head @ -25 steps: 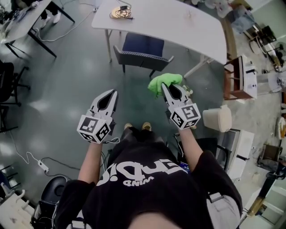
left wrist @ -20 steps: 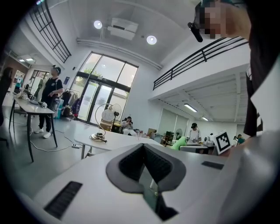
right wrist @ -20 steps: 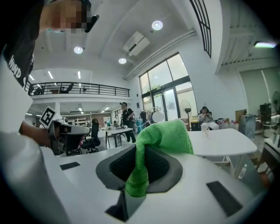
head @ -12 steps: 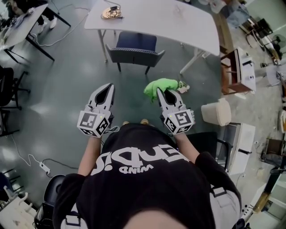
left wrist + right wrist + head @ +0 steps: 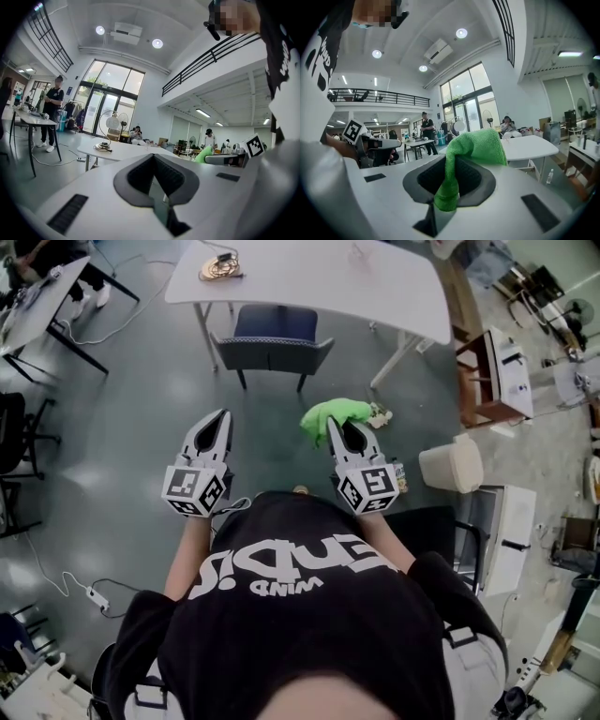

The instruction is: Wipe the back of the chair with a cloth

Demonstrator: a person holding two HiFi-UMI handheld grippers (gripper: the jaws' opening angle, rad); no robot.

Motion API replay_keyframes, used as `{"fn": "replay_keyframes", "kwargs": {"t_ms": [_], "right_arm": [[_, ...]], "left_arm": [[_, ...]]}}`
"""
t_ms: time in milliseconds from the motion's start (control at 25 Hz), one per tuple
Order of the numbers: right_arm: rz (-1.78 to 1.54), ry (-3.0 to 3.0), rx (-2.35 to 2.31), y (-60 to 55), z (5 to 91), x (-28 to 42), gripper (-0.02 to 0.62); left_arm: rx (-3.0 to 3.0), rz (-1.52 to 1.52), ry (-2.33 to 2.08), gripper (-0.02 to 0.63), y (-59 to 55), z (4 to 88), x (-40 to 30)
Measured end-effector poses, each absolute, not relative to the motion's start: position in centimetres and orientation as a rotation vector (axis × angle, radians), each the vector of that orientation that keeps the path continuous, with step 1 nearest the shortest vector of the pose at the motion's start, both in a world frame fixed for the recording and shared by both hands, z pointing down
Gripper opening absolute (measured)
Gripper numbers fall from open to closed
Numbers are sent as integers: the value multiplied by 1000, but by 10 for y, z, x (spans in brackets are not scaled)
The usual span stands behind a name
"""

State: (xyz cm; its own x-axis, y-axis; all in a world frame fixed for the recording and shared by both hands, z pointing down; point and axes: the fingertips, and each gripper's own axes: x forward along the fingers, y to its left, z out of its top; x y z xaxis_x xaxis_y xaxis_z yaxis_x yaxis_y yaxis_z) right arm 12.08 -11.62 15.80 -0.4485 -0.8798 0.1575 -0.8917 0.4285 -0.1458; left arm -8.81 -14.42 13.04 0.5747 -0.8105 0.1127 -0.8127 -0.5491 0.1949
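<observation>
Open floor (image 5: 141, 446) lies between the left gripper (image 5: 223, 414), the right gripper (image 5: 331, 421) and the chair (image 5: 272, 351), whose back faces them in the clear. The white table (image 5: 375, 287) overhangs its seat beyond; a pale bin (image 5: 451, 465) stands to the right

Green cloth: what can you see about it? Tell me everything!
The green cloth looks soft and fuzzy, like microfibre. It is bunched up and pinched between the shut jaws of the right hand-held gripper, with a fold flopping over the top. Nothing else touches it; the chair stands apart, ahead.
</observation>
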Motion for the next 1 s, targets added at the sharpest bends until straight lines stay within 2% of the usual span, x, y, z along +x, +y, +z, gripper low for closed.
{"fn": "replay_keyframes", "kwargs": {"t_ms": [1000], "right_arm": [[330, -2579, 1638, -110, 162, 139, 46]], "left_arm": [[2582, 39, -1299, -2, -133, 130, -63]]}}
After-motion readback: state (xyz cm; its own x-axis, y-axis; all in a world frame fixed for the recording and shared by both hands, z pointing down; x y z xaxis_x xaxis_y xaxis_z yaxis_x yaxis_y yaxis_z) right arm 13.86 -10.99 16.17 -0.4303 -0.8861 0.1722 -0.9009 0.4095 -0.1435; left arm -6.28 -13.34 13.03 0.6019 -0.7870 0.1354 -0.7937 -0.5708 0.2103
